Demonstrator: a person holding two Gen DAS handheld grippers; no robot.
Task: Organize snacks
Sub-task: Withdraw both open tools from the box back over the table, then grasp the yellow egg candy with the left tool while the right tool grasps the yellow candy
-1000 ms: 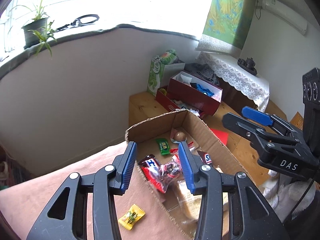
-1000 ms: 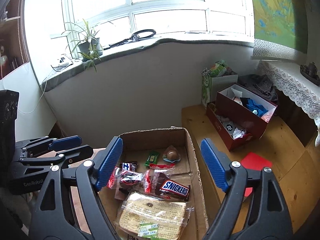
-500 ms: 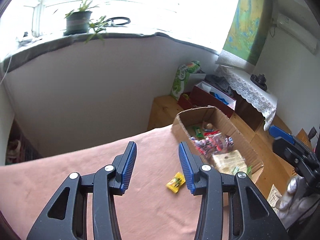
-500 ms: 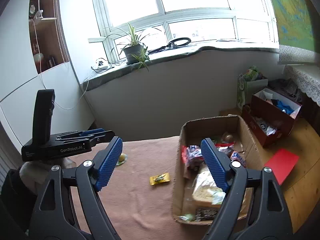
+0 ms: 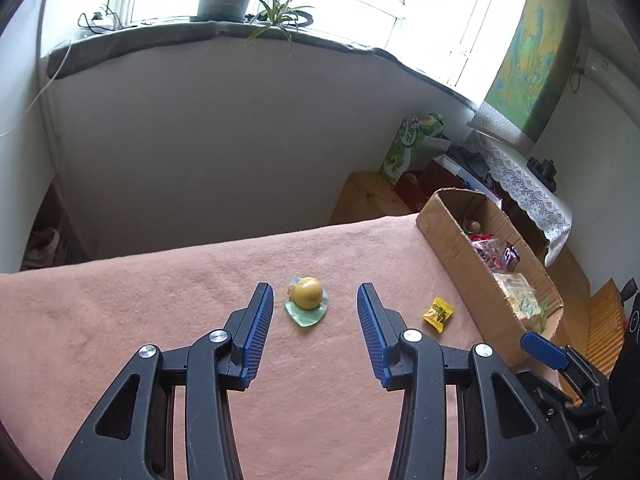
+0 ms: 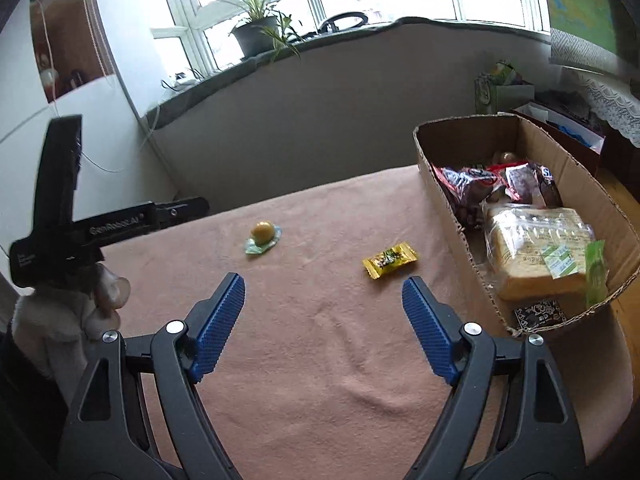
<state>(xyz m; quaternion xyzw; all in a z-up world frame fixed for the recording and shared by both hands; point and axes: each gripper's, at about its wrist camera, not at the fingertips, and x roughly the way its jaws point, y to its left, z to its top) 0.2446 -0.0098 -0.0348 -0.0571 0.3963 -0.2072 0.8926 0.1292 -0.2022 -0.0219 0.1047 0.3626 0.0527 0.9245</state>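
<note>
A yellow jelly cup on a pale green lid (image 5: 307, 300) lies on the pink cloth (image 5: 160, 320), just ahead of my open, empty left gripper (image 5: 315, 300). It also shows in the right wrist view (image 6: 263, 237). A yellow wrapped candy (image 5: 438, 314) (image 6: 390, 260) lies to its right, near the cardboard box (image 5: 448, 236) (image 6: 440, 200). The box holds several snacks, among them a bread pack (image 6: 536, 248) and red packets (image 6: 468, 184). My right gripper (image 6: 323, 308) is open and empty above the cloth, short of the candy.
The box sits at the cloth's right edge. Beyond it are a wooden floor (image 5: 368, 196), a red box (image 5: 440, 170) and a green carton (image 5: 404, 148). A grey wall (image 5: 224, 140) with a plant on the sill stands behind the table.
Both grippers have pulled back from over the box and swung left. The views now show the open cloth with the jelly cup and the yellow candy. Both stayed open.
</note>
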